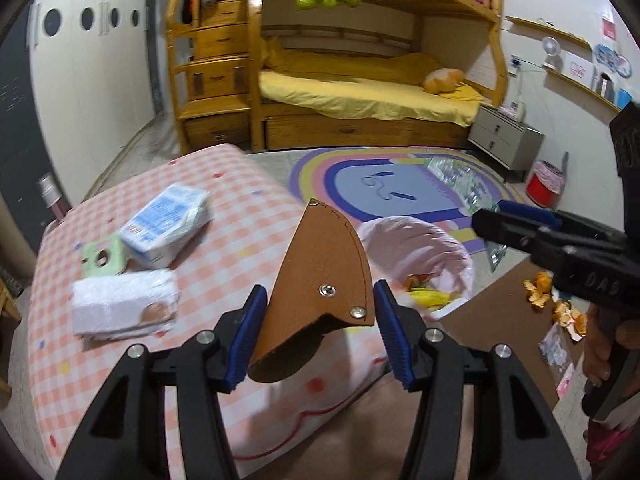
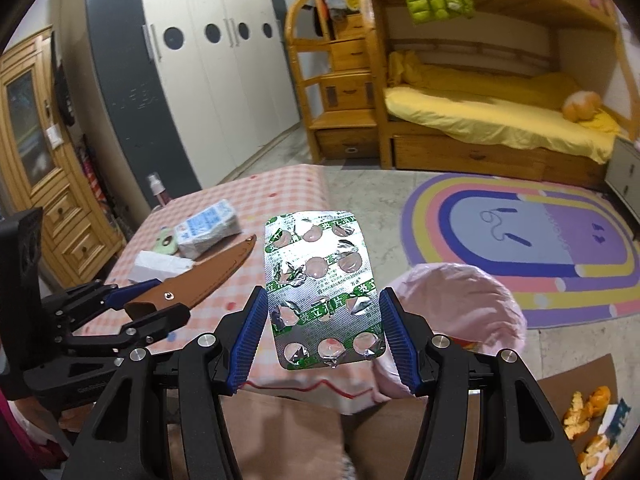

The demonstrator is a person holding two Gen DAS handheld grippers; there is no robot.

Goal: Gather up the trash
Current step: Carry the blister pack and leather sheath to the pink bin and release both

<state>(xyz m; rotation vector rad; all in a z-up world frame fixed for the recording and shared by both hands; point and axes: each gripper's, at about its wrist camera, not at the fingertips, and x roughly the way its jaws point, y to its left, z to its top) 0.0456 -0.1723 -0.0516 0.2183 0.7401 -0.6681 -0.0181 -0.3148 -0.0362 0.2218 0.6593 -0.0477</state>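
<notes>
My left gripper is shut on a brown leather sheath, which points up and away over the pink checked tabletop. In the right wrist view the same left gripper and sheath sit at the left. My right gripper is shut on a green and silver blister pack with mostly burst pockets. A pink-lined bin stands just right of it on the floor. In the left wrist view the bin holds a banana peel, and the right gripper hangs above its far side.
On the table lie a blue tissue pack, a white pack and a green item. Orange peels and wrappers litter the floor by brown cardboard. Beyond are a rainbow rug, a bunk bed and a red bin.
</notes>
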